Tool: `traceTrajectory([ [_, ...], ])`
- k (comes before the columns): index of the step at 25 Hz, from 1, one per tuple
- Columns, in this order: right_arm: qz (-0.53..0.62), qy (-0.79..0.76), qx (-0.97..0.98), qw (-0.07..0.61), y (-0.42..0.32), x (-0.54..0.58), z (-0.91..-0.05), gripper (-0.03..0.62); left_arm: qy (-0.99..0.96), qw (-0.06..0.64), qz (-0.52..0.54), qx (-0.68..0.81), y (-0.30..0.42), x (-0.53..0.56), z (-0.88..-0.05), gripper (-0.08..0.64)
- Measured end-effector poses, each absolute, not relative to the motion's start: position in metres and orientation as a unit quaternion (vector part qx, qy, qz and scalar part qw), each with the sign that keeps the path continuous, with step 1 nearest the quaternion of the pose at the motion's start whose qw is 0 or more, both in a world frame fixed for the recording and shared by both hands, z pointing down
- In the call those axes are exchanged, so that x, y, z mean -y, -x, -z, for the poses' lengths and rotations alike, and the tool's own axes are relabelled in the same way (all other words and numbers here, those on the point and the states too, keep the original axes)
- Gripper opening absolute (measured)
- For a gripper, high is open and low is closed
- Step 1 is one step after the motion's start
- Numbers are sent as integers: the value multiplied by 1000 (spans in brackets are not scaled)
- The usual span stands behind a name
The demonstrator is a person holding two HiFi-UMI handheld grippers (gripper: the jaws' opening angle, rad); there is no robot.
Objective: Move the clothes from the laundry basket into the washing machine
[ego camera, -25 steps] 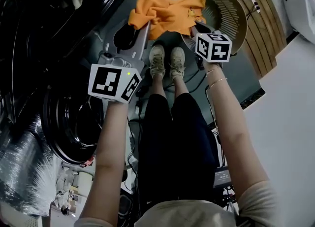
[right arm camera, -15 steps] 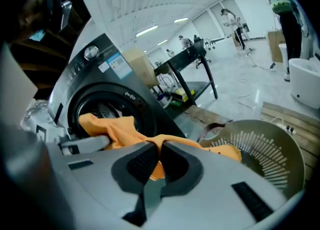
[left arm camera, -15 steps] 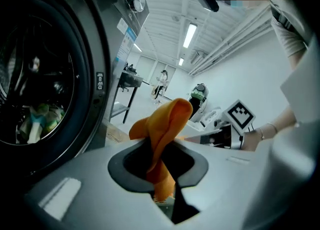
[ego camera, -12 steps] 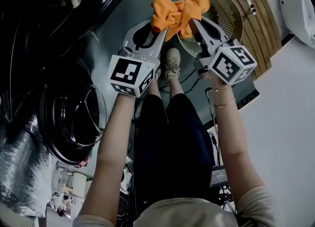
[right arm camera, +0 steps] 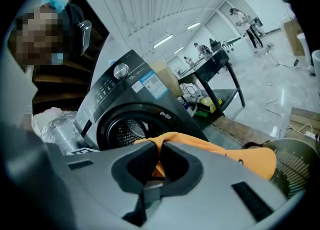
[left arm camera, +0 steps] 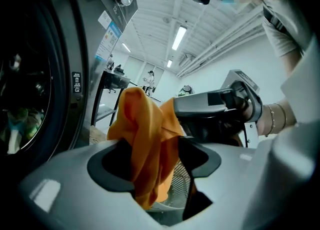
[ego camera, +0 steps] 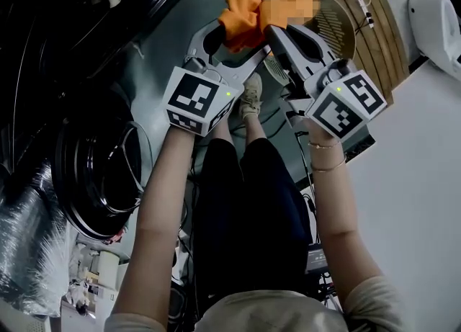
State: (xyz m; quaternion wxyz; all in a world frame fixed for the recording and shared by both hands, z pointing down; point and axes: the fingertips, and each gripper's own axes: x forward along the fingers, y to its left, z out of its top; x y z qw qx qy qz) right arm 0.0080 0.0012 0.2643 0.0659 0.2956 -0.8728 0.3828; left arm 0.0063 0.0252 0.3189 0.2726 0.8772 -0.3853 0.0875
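An orange garment (ego camera: 241,11) hangs bunched between my two grippers, above the laundry basket (ego camera: 340,22). My right gripper (ego camera: 269,30) is shut on a fold of the garment (right arm camera: 212,149), which trails off to the right in the right gripper view. My left gripper (ego camera: 232,37) has just been opening its jaws. They stand apart with the cloth (left arm camera: 145,139) draped loosely between them and a gap showing beside it. The washing machine (right arm camera: 127,109) stands ahead of the right gripper (right arm camera: 159,156), its drum opening dark. In the left gripper view the left gripper (left arm camera: 155,161) faces the right gripper (left arm camera: 215,109).
The washer's round door (ego camera: 104,176) hangs open at the left of the head view. The wire basket (right arm camera: 294,166) sits on the floor by wooden boards (ego camera: 382,6). The person's legs and shoes (ego camera: 251,93) are below the grippers. A black table (right arm camera: 220,69) stands beyond the machine.
Both grippers have risen from the basket with the orange garment, which went from spread out to bunched. The left jaws have spread apart around the cloth. The right stays shut.
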Motion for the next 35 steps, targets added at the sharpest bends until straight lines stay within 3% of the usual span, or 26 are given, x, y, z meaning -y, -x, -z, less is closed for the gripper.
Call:
traceTrajectory([
  [11,-376,-247,884,127,28,-18,-283,12,-861,254,-102,428,5,-9,-337,261],
  [15,-368,-239,889,135,33,-15,-285,12,-868,220,-106,433,6,-6,-334,152],
  [21,-362,-236,893,125,39,-18,-290,14,-845,226,-104,474,28,-7,-339,112],
  [24,-365,-228,893,134,43,-27,-296,19,-826,234,-96,503,49,-11,-341,104],
  [27,-389,-236,882,122,41,-32,-302,106,-788,261,-69,553,88,-9,-341,100],
  [35,-407,-257,868,122,30,-39,-320,106,-710,236,-38,663,181,-4,-316,98],
])
